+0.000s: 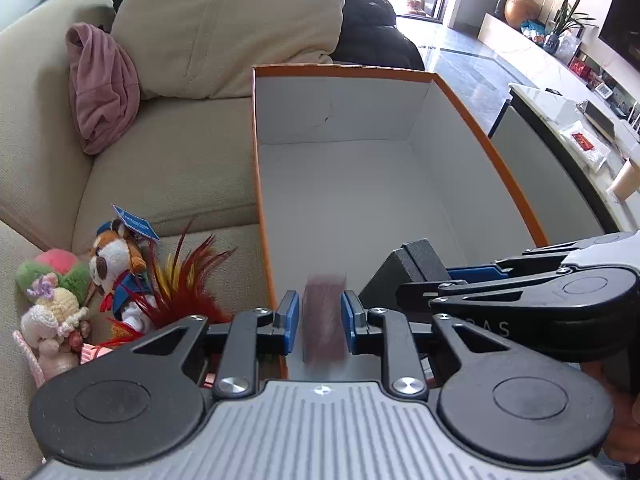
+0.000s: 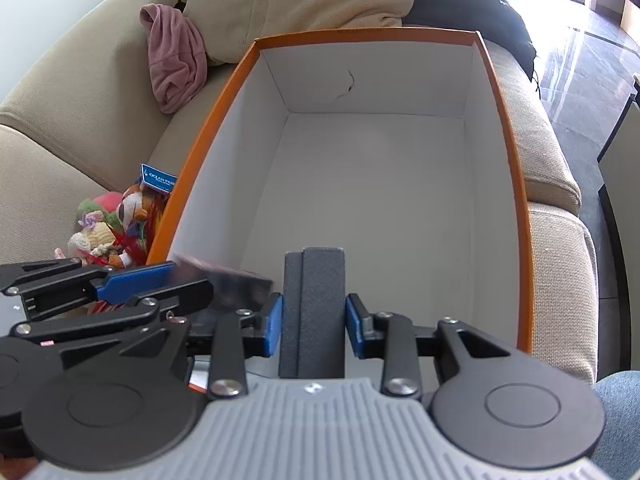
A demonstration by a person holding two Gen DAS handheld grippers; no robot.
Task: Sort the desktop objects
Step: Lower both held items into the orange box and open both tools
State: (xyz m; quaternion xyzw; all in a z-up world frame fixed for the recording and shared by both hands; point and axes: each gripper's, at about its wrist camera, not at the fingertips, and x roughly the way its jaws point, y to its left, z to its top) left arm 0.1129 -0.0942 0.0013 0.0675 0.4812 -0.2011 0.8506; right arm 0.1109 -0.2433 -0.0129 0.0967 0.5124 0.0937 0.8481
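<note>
A white box with an orange rim (image 1: 256, 160) (image 2: 208, 128) sits on a beige sofa, its floor bare. Both grippers hang over its near end. My left gripper (image 1: 320, 314) (image 2: 192, 280) has a dark maroon block (image 1: 324, 320) (image 2: 236, 284) between its blue pads. The block is smeared by motion while the fingers stay sharp, and a thin gap shows at the left pad, so it looks loose. My right gripper (image 2: 312, 320) (image 1: 436, 280) is shut on an upright dark grey textured case (image 2: 316, 304) (image 1: 412, 264).
Left of the box lie plush toys (image 1: 116, 264) (image 2: 128, 208) and a red feather toy (image 1: 180, 280). A pink cloth (image 1: 100, 92) and a big cushion (image 1: 232, 20) rest on the sofa back. A black garment (image 1: 372, 28) lies behind the box; a jeans-clad knee (image 2: 616, 400) is at lower right.
</note>
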